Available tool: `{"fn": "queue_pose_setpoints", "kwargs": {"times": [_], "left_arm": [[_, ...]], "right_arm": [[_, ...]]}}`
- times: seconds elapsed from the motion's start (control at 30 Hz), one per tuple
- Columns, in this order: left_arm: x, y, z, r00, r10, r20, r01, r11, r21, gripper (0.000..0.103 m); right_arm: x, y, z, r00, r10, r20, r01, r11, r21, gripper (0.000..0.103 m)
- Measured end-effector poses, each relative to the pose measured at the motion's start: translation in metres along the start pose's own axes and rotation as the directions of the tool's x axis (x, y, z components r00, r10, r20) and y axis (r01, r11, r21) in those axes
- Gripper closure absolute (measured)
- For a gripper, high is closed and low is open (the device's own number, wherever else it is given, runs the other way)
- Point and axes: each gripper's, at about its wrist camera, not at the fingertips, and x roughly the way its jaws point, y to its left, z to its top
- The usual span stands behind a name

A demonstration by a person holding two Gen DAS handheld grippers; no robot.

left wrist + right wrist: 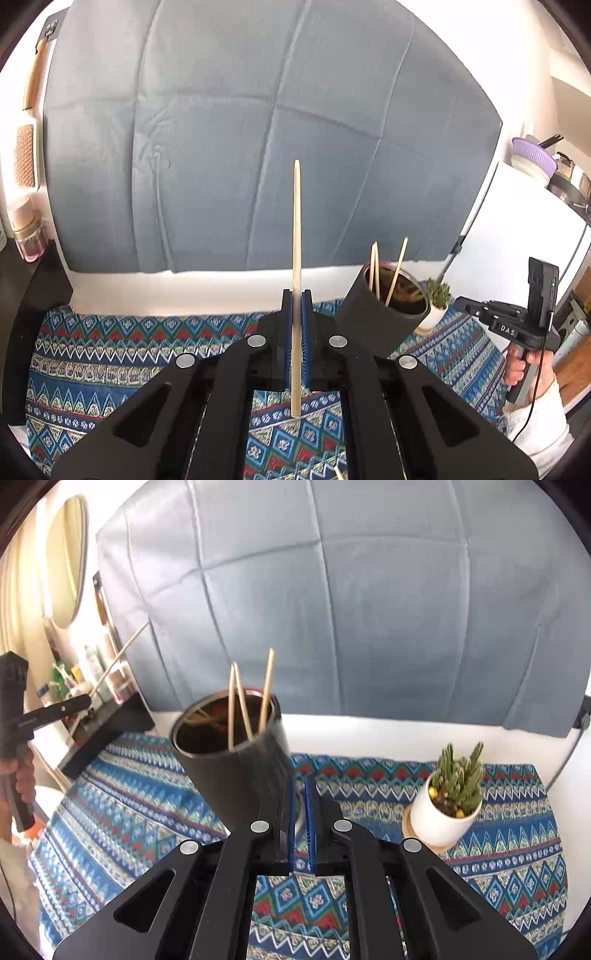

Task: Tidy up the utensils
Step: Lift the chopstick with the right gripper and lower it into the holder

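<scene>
Clamped in the left gripper [296, 306], a chopstick [296, 236] is lifted, while the tilted cup [236, 760] is gripped by the right gripper [300, 794] for insertion.

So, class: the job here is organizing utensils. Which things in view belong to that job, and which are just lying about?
Part of the job:
- chopstick clamped in the left gripper
- black cup, tilted, gripped by the right gripper
- chopsticks already inside the cup

Just lying about:
- potted plant
- patterned cloth
- hairbrush
</scene>
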Motion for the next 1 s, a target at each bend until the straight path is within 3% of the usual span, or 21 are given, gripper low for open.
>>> {"fn": "queue_pose_setpoints", "kwargs": {"times": [0.13, 0.23, 0.37, 0.5, 0.67, 1.0], "left_arm": [[-0.002, -0.027, 0.02, 0.987, -0.1, 0.128, 0.099, 0.995, 0.014, 0.098], [-0.002, -0.049, 0.027, 0.941, -0.249, 0.228, 0.241, 0.968, 0.064, 0.098], [0.014, -0.074, 0.023, 0.9, -0.309, 0.308, 0.291, 0.951, 0.103, 0.098], [0.04, -0.081, 0.012, 0.873, -0.325, 0.363, 0.31, 0.945, 0.101, 0.098], [0.07, -0.077, 0.001, 0.869, -0.313, 0.384, 0.336, 0.942, 0.009, 0.098], [0.115, -0.084, -0.041, 0.902, -0.268, 0.338, 0.282, 0.959, 0.007, 0.098]], "right_arm": [[-0.018, 0.012, 0.026, 0.991, 0.064, 0.117, -0.066, 0.998, 0.013, 0.098], [-0.023, 0.02, 0.04, 0.971, 0.126, 0.203, -0.131, 0.991, 0.015, 0.098], [-0.016, 0.034, 0.052, 0.953, 0.153, 0.262, -0.163, 0.986, 0.017, 0.098], [-0.004, 0.037, 0.06, 0.944, 0.142, 0.298, -0.158, 0.987, 0.031, 0.098], [0.018, 0.035, 0.059, 0.945, 0.106, 0.311, -0.131, 0.99, 0.06, 0.098], [0.057, 0.022, 0.024, 0.954, 0.097, 0.282, -0.135, 0.984, 0.115, 0.098]]}}
